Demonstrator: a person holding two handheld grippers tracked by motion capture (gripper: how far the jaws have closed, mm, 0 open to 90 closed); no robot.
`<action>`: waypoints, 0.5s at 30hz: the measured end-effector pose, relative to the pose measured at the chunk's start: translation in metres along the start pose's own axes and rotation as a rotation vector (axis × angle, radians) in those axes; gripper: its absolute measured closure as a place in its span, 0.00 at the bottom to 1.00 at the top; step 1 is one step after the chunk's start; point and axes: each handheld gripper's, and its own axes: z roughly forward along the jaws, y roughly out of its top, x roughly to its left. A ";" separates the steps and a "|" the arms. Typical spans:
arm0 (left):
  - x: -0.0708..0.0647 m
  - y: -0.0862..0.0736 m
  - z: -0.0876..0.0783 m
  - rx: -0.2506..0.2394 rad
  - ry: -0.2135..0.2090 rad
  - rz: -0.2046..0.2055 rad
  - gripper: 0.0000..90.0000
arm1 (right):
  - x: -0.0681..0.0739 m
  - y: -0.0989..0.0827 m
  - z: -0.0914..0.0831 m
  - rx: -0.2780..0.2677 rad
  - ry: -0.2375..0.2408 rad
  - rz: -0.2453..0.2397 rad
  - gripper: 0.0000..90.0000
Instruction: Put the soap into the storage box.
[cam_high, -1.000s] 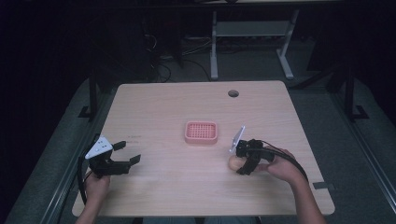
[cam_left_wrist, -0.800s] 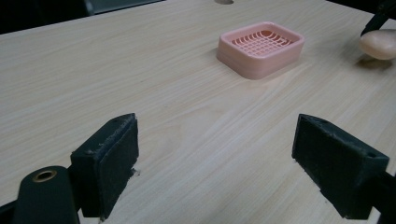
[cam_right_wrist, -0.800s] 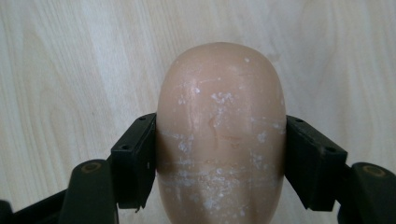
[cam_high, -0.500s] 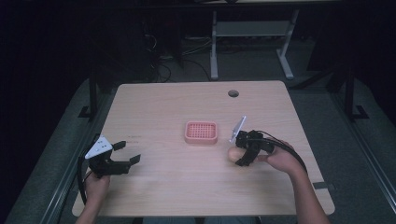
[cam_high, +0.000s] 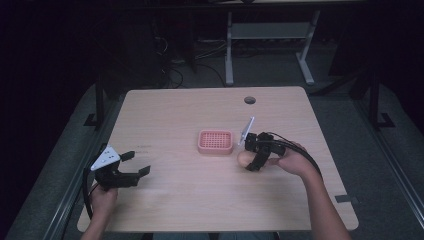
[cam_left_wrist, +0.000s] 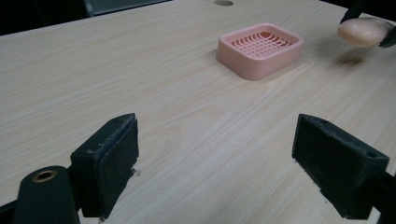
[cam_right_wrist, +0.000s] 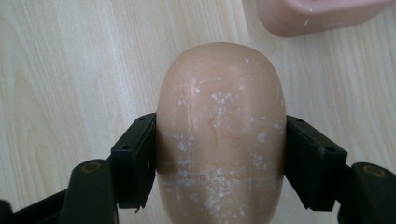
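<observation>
Right gripper view — right gripper (cam_right_wrist: 219, 154) clamps soap (cam_right_wrist: 219, 126), beside dish (cam_right_wrist: 317, 14).

Cut off and covered
The soap (cam_right_wrist: 219, 135) runs off the bottom edge; the pink dish (cam_right_wrist: 317, 14) is clipped at the top.

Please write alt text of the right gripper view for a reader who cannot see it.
The right tongs grip a peach-coloured oval bar of soap from both sides, above a light wooden table. A corner of a pink soap dish shows at the top right.
</observation>
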 end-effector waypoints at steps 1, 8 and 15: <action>0.000 0.000 0.000 0.000 -0.001 0.003 0.16 | -0.001 0.001 0.000 -0.001 -0.002 -0.003 0.36; 0.000 0.000 0.000 -0.003 0.002 -0.003 0.16 | -0.005 0.005 0.002 -0.025 0.010 0.005 0.36; 0.001 0.000 0.000 -0.002 0.004 -0.005 0.16 | -0.011 0.009 0.003 -0.024 0.017 0.008 0.36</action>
